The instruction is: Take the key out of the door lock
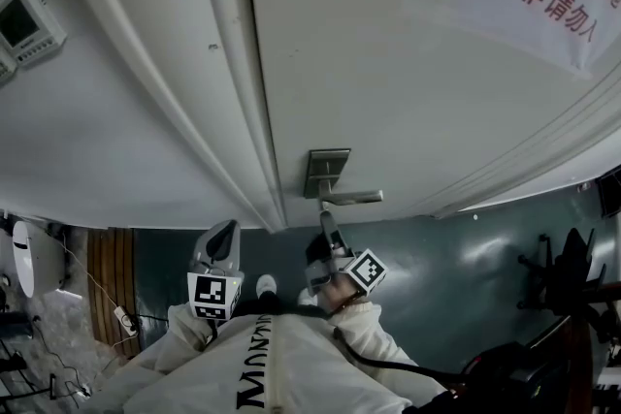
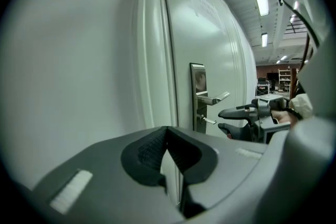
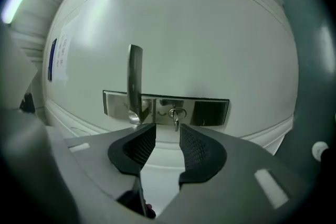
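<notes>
Right gripper (image 3: 167,132): jaws apart and empty, tips just short of the key (image 3: 176,115). The key still sits in the lock plate (image 3: 210,112), just beside the door handle (image 3: 135,78). Left gripper (image 2: 167,136): closed on nothing, held off to the left. Judged risks: the key lines up nearer one pad, so closing early or off-centre could miss or slip, and a skewed pull could bind it in the lock.

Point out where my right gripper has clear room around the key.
Free: lock plate beyond the key, away from the handle, and bare door panel around it. Tight: between handle and key, facing the open right gripper.
</notes>
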### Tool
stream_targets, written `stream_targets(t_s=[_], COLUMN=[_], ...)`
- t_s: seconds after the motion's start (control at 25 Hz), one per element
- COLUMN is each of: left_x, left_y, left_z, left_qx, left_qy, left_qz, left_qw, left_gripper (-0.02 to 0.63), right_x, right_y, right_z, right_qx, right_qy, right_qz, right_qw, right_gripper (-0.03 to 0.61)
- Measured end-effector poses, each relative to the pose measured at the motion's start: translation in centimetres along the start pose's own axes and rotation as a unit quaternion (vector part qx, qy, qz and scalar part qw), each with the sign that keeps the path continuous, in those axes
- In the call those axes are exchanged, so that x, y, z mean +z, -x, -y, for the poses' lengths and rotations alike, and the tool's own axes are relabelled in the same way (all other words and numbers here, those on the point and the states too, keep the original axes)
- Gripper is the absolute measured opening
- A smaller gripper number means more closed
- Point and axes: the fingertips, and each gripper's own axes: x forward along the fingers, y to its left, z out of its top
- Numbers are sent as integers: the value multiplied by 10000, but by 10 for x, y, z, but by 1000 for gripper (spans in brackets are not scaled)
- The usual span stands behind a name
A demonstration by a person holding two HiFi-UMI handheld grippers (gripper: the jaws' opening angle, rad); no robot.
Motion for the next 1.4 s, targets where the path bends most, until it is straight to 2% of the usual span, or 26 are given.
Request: stream_targets(t_s=[0.16, 0.36, 0.84, 0.96, 1.12, 1.4], left_x=[-1, 0, -2, -1, -3, -3], left_y=[3, 4, 1, 0, -1, -2], left_z=[-5, -7, -12, -12, -13, -9], left_qx=[49, 73, 73, 68, 55, 7], left_qy=[-18, -57, -75, -67, -71, -51], left_qz=[-38, -64, -114, -113, -149, -147], left_qw=[10000, 9999, 9999, 9999, 9998, 9999], left_gripper=[0, 0, 0, 0, 0, 0], right_x=[1, 2, 7, 9, 12, 13], right_y=[-8, -17, -30, -34, -37, -38], right_z=[9, 12, 21, 23, 23, 21], right_qx=[214, 310, 376, 356, 396, 323], right_qy=[-616, -931, -1161, -1178, -1142, -887], right_qz=[112, 181, 283, 294, 333, 326], right_qw=[9978, 9950, 9921, 9920, 9921, 9950], right_gripper=[137, 137, 133, 113, 35, 26])
